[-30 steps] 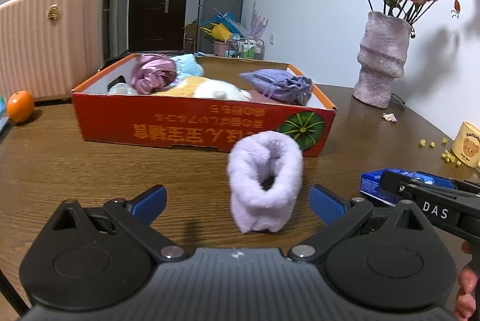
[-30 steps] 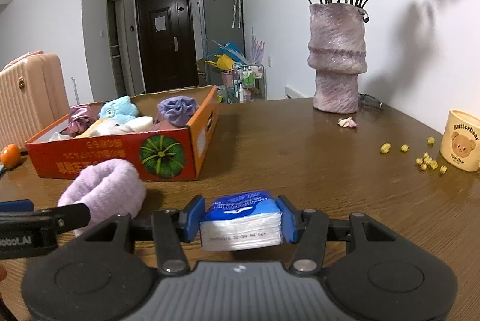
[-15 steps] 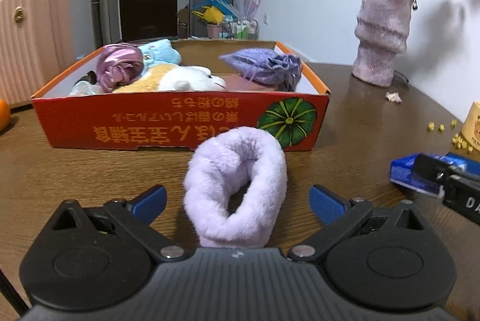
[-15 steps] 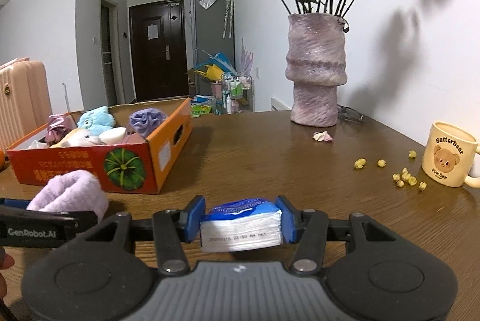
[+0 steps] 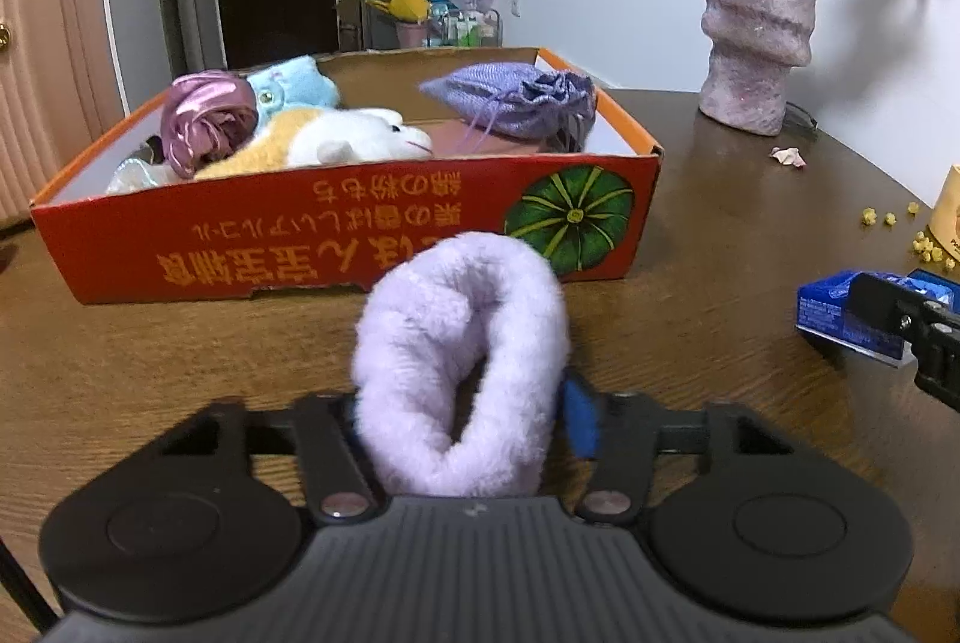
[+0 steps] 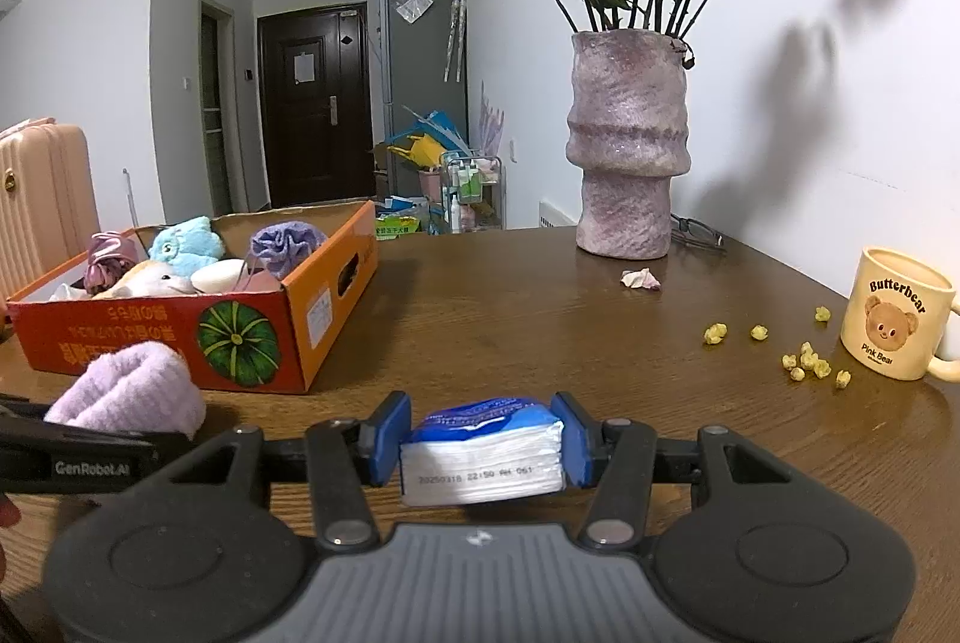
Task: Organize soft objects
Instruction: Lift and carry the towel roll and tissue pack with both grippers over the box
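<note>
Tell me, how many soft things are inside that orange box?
5 show in the orange box: pink satin scrunchie, blue plush, white-and-yellow plush, purple drawstring pouch, and a pale item in the near-left corner. More may be hidden.

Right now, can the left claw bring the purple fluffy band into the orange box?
Probably yes. The left claw is closing on the band, and the box stands open-topped just behind it, nothing between them.
</note>
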Motion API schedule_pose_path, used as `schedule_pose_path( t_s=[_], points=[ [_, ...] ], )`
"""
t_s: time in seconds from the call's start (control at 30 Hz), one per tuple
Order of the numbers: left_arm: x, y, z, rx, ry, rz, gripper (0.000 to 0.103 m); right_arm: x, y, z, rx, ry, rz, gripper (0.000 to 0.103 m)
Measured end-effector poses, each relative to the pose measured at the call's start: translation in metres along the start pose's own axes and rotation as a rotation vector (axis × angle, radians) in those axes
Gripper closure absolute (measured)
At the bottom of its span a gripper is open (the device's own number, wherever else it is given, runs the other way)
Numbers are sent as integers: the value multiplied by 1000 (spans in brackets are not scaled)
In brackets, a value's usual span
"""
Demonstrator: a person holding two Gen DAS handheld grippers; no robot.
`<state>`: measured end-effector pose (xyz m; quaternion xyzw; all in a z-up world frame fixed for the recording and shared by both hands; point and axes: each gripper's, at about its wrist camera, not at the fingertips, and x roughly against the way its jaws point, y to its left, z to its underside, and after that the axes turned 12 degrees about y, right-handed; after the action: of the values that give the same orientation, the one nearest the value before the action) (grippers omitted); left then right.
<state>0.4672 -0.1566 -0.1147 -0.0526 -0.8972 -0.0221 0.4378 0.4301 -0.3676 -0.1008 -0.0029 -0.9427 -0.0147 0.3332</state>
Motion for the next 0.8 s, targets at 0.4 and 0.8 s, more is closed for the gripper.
schedule_pose_path(
  t_s=[0.4, 0.8],
  points=[
    [24, 2, 4, -7, -82, 11, 71, 8, 10, 1, 17, -73, 28, 52],
    [62, 23, 0, 55, -214, 32, 71, 21, 45, -3, -7, -208, 19, 52]
  ],
)
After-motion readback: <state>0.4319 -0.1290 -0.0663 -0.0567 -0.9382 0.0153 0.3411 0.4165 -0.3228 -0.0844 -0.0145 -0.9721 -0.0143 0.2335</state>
